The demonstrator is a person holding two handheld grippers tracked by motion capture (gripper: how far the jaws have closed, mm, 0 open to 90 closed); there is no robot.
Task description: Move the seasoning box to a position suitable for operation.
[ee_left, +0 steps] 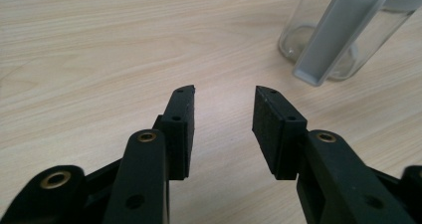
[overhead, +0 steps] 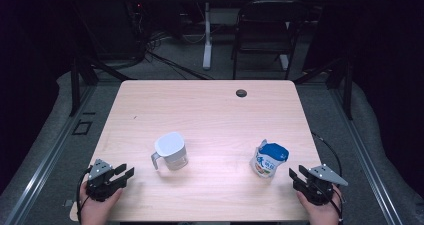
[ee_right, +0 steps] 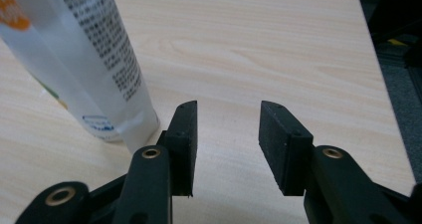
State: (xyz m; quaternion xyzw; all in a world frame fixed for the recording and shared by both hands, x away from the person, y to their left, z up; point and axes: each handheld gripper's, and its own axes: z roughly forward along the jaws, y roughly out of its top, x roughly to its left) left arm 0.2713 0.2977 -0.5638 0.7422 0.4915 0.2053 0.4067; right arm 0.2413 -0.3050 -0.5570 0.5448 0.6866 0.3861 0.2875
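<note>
Pouch and jug: how each is likely to handle

Pouch (overhead: 269, 160) stands upright on the right half of the worktop (overhead: 210, 110), just ahead and to the inside of the right tool (overhead: 296, 177). In the right gripper view its pale, printed side (ee_right: 89, 59) rises just beside the left jaw, apart from it. It looks like a soft, flexible stand-up bag with a blue top; the walls should give under pressure and may crumple or slip if pinched high. I would judge the firmer lower body or the sealed side seam the safer place to take hold, with a gentle squeeze, since a tall, light bag tips easily.

The jug (overhead: 171, 152) sits left of centre, near the left tool (overhead: 126, 172), with a white lid on top and a handle turned toward that tool. In the left gripper view the clear body and its pale handle (ee_left: 338, 40) lie ahead and to the right of the jaws. Clear walls suggest something stiff, smooth and rather slippery; whether glass or plastic I cannot tell. The handle seems the surest grip.

Both tools rest low near the worktop's front edge, jaws spread, nothing between them.
</note>
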